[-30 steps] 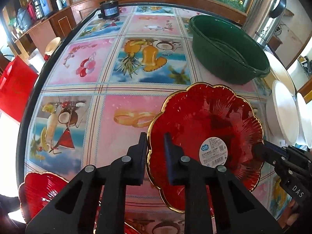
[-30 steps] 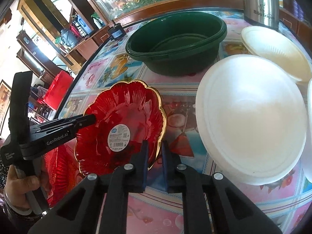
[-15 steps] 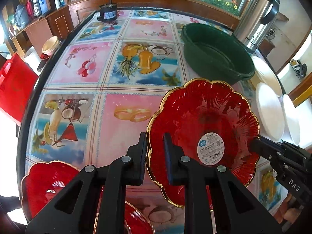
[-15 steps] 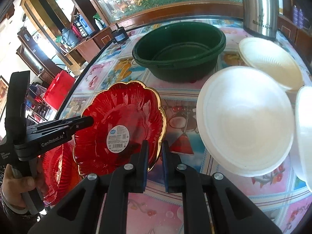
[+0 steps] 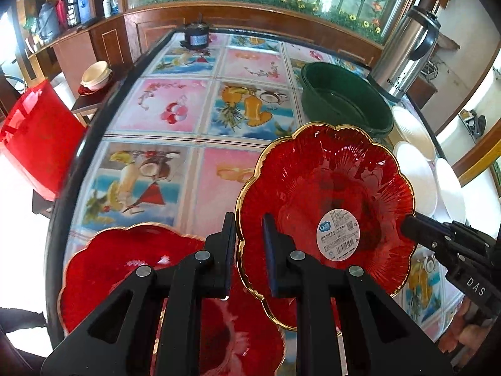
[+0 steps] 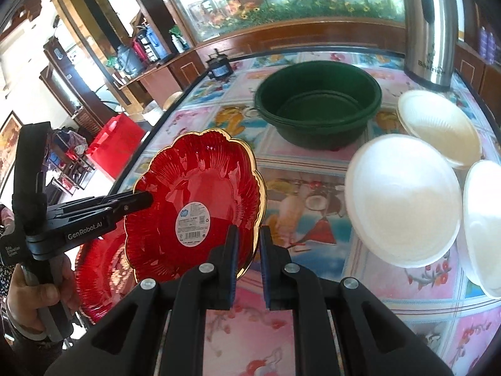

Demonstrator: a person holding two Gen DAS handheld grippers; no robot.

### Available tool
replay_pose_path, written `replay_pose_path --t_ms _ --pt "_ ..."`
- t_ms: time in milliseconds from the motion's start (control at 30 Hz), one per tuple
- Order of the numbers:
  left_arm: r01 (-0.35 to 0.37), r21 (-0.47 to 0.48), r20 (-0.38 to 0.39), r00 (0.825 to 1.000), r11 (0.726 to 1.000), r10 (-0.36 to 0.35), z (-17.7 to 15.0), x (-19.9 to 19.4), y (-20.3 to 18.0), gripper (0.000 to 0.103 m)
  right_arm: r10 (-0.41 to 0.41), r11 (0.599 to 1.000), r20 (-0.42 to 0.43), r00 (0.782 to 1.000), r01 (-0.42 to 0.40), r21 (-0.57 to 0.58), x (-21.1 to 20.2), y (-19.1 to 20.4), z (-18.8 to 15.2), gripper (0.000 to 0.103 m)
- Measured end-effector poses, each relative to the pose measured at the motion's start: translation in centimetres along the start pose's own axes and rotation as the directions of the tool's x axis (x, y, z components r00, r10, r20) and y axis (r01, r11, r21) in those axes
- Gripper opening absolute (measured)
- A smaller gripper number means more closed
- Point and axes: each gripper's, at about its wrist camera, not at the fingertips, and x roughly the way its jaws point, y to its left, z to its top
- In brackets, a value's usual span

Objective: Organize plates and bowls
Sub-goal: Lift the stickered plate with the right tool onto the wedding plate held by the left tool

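Observation:
A red scalloped plate [image 5: 328, 188] with a gold rim and a white sticker hangs tilted above the table, held from two sides. My left gripper [image 5: 248, 222] is shut on its left rim. My right gripper [image 6: 249, 232] is shut on the opposite rim of the same plate [image 6: 194, 181]. In the left wrist view the right gripper's fingers [image 5: 416, 228] pinch the plate's right edge. Two more red plates [image 5: 125, 266] lie overlapping on the table just below. Three white foam dishes [image 6: 400, 197] sit to the right.
A dark green basin [image 6: 319, 103] stands behind the plate, with a steel thermos jug [image 6: 429, 25] at the far right corner. A small black device [image 5: 195, 36] sits at the table's far edge. A red bag [image 5: 37, 134] hangs beyond the left edge. A hand [image 6: 34, 297] holds the left gripper.
Both grippers have risen with the red plate held between them. More of the red plates underneath shows at the bottom of the left wrist view.

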Motion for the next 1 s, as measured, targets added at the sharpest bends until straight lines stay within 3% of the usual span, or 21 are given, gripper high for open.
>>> replay_pose_path --t_ms 467,733,1000 --pt "-0.067 -0.073 0.063 0.995 0.995 0.072 -4.6 -5.9 6.8 0.016 0.075 0.989 -0.016 0.997 -0.076 -0.124 0.9 7.7 -1.3 0.013" --pt "-0.091 -0.135 0.035 0.995 0.987 0.097 -7.9 -5.9 10.8 0.016 0.089 0.974 -0.080 0.993 -0.103 -0.200 3.8 12.0 -2.4 0.014" --pt "-0.104 -0.150 0.007 0.994 0.983 0.106 -9.7 -4.9 12.5 0.016 0.071 0.969 -0.132 0.989 -0.100 -0.227 5.6 13.6 -3.7 0.014"
